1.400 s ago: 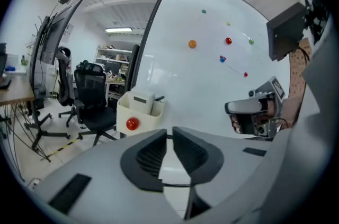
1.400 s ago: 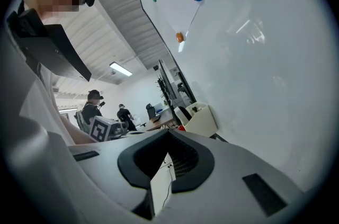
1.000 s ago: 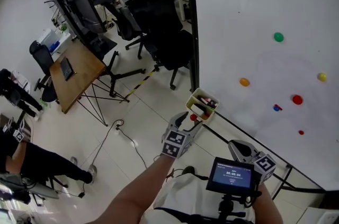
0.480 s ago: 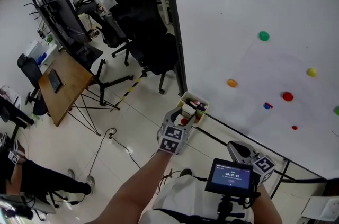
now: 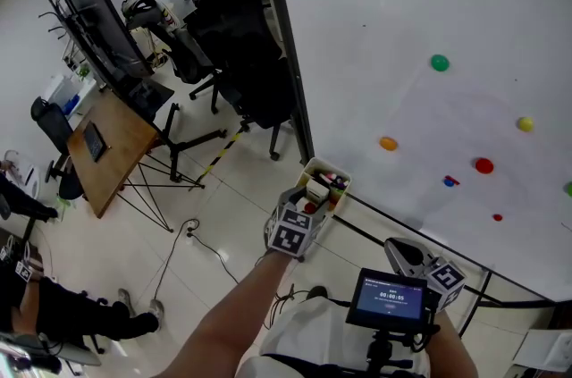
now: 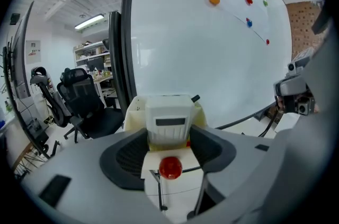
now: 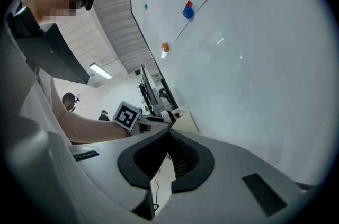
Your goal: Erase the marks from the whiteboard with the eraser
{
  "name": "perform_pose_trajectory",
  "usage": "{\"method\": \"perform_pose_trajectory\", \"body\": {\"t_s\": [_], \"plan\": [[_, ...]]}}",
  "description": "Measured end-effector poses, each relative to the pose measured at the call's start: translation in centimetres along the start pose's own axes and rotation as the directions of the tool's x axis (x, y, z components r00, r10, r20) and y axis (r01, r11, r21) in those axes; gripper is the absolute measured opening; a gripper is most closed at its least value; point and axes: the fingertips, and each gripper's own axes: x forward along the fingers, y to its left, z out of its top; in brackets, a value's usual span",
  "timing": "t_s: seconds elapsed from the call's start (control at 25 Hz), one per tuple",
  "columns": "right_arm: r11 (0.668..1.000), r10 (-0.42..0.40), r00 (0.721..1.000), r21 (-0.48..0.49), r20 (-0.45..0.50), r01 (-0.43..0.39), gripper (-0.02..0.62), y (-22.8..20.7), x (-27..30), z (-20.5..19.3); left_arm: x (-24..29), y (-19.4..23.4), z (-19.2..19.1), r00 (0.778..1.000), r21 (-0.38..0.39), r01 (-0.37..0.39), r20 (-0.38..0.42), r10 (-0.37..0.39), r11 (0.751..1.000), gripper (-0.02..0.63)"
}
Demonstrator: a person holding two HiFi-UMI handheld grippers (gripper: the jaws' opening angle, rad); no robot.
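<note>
The whiteboard fills the right side and carries several coloured magnets, among them an orange one and a red one; any marks on it are too faint to make out. A cream tray hangs at its lower left corner. In it stands the white eraser, above a red magnet. My left gripper reaches into the tray; its jaws have just been opening and stand wide on either side of the eraser. My right gripper hangs back near the board's lower edge, pads together, empty.
Black office chairs stand left of the board's dark frame. A wooden desk with a big monitor is further left, and a cable lies on the floor. A small screen sits by my chest. A person's legs show at bottom left.
My left gripper has moved forward from short of the tray until its tips are at the eraser. The head view has swung slightly. The right gripper has stayed put.
</note>
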Motion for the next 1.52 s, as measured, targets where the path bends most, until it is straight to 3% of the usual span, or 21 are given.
{"method": "perform_pose_trajectory", "body": {"t_s": [0.24,0.56,0.84,1.16,1.32,1.52], "plan": [[1.000,0.002,1.000,0.002,0.016,-0.002,0.020,-0.7,0.0,0.8,0.3,-0.2,0.4,0.998,0.006,-0.006,-0.062,0.006,1.000,0.273],[1.000,-0.018,1.000,0.003,0.016,0.018,0.018,-0.4,-0.2,0.9,-1.0,0.0,1.2,0.995,-0.034,-0.034,0.097,0.037,0.999,0.264],[1.000,-0.009,1.000,-0.001,0.014,0.009,0.020,-0.7,0.2,0.9,-2.2,0.1,3.0,0.967,-0.044,-0.038,0.250,0.048,0.998,0.264],[1.000,-0.009,1.000,-0.015,0.025,0.009,0.020,-0.3,0.2,0.8,-4.6,-1.1,4.0,0.931,-0.055,0.023,0.365,-0.002,0.998,0.265],[0.999,-0.025,0.999,-0.020,0.033,0.026,0.020,-0.5,0.0,1.4,-5.4,-2.2,4.3,0.921,-0.077,0.095,0.385,-0.058,0.992,0.267],[0.998,-0.055,0.996,-0.029,0.064,0.057,0.018,-0.7,-0.7,2.2,-6.9,-3.9,4.4,0.888,-0.103,0.209,0.438,-0.144,0.973,0.267]]}}
